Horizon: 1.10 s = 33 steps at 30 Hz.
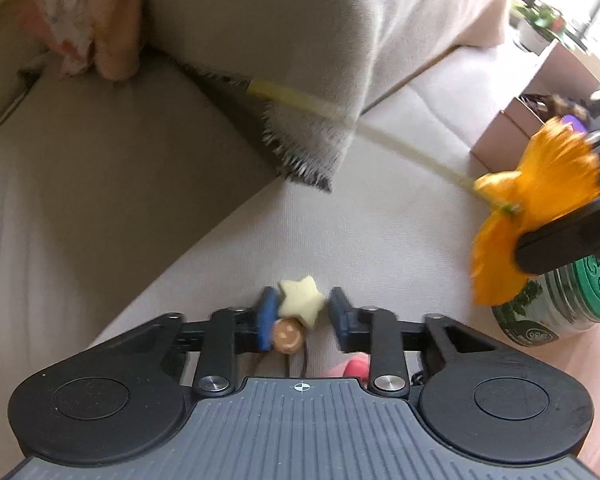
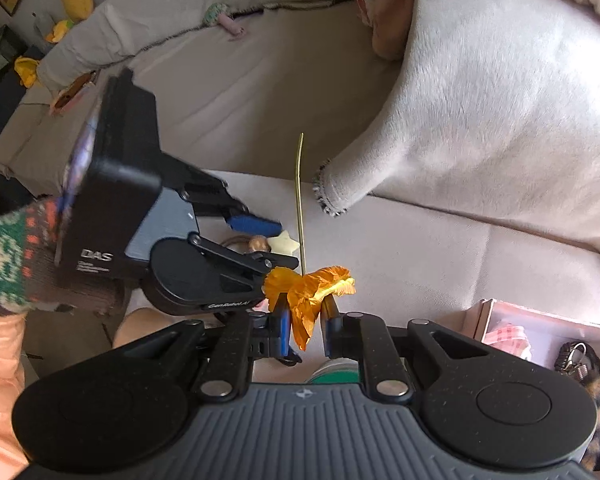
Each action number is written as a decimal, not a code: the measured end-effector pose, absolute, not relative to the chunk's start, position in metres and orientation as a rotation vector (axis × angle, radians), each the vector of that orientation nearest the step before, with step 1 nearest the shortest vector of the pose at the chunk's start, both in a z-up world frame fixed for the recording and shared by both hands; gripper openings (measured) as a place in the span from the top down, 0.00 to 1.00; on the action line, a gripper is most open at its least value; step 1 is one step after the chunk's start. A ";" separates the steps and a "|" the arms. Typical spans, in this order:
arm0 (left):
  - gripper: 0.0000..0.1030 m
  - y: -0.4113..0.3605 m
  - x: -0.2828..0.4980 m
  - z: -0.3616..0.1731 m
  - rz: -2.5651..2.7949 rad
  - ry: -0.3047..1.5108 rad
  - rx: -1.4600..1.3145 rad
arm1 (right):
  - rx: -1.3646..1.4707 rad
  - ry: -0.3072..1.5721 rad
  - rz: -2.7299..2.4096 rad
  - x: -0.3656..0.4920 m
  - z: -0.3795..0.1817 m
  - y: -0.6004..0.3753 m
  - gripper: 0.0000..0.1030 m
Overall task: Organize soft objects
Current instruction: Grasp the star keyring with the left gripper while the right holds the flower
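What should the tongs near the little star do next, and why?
Probably close the left tongs on the star toy. They are open, with the star lying between their fingers on the sofa. The right tongs already pinch the orange flower, so they are busy.

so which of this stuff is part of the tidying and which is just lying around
In play:
- orange fabric flower with pale stem, between the right gripper fingers
- cream star-shaped soft toy, between the open left gripper fingers

Lying about:
- grey fringed blanket
- green-lidded round tin
- pink cardboard box
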<state>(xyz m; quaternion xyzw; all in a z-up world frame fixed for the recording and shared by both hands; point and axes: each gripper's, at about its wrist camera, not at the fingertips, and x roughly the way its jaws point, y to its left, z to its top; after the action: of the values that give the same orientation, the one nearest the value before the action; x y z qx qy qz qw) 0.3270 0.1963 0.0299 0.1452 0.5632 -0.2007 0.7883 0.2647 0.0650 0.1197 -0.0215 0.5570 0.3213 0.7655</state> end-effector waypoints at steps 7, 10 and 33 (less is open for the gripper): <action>0.87 0.230 0.305 0.073 -0.275 1.160 0.163 | 0.003 1.108 0.724 0.246 0.161 0.054 0.86; 0.87 0.243 0.284 0.118 -0.214 1.068 0.125 | 0.008 1.028 0.733 0.228 0.189 0.041 0.86; 0.78 0.228 0.319 0.064 -0.040 1.264 0.050 | 0.040 1.063 0.761 0.230 0.169 0.029 0.86</action>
<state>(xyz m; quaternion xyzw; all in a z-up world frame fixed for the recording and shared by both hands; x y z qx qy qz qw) 0.3190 0.2279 0.0637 0.0232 0.5907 -0.0185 0.8063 0.2303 0.0290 0.1687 0.0186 0.4943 0.3540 0.7937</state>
